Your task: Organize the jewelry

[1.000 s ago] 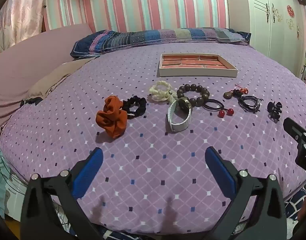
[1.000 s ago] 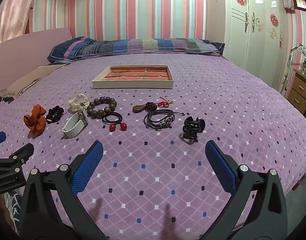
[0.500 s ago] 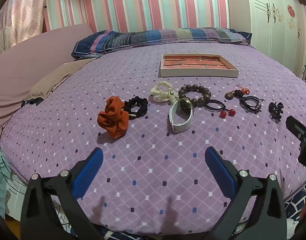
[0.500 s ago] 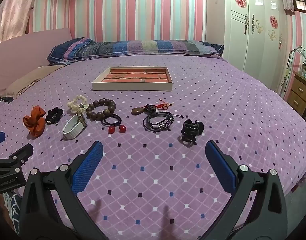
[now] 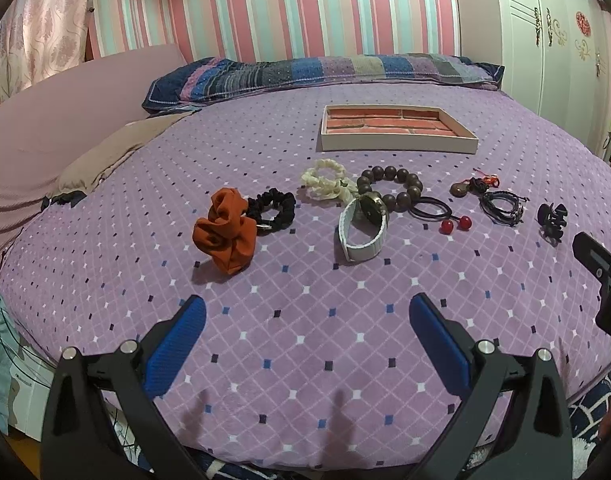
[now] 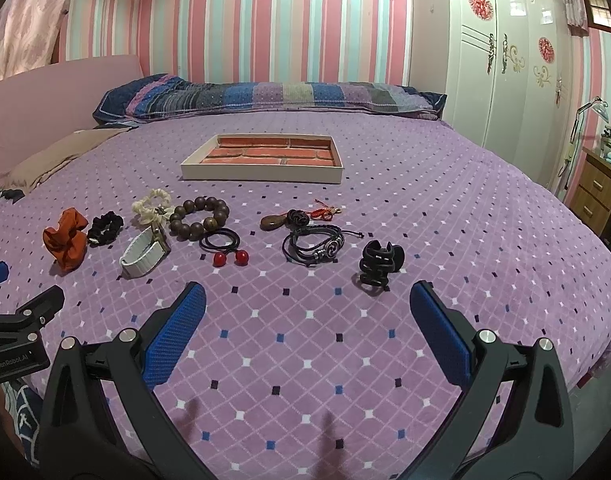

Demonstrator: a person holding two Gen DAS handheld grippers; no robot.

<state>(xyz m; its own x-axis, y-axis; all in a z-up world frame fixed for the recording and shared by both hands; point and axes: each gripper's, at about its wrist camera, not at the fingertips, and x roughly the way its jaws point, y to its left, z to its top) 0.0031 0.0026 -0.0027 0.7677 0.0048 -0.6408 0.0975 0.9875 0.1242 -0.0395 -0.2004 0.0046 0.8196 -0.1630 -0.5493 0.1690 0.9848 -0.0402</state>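
Left claw [image 5: 305, 316]: spread wide, empty, poised over the purple bed [image 5: 289, 360].
Right claw [image 6: 307, 304]: spread wide, empty, near the black hair claw clip [image 6: 379, 262].
Tray [image 5: 397, 128]: brick-patterned inside, empty, beyond the row of jewelry.
Row, left to right: orange scrunchie [image 5: 225, 232], black scrunchie [image 5: 273, 208], cream scrunchie [image 5: 325, 180], white watch [image 5: 363, 230], wooden bead bracelet [image 5: 389, 186], red-bead hair tie [image 5: 445, 216], black cord bracelet [image 6: 315, 244].

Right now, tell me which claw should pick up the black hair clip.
Right. The black hair clip lies just ahead of the open right claw; in the left view it sits far off to the side of the left claw.
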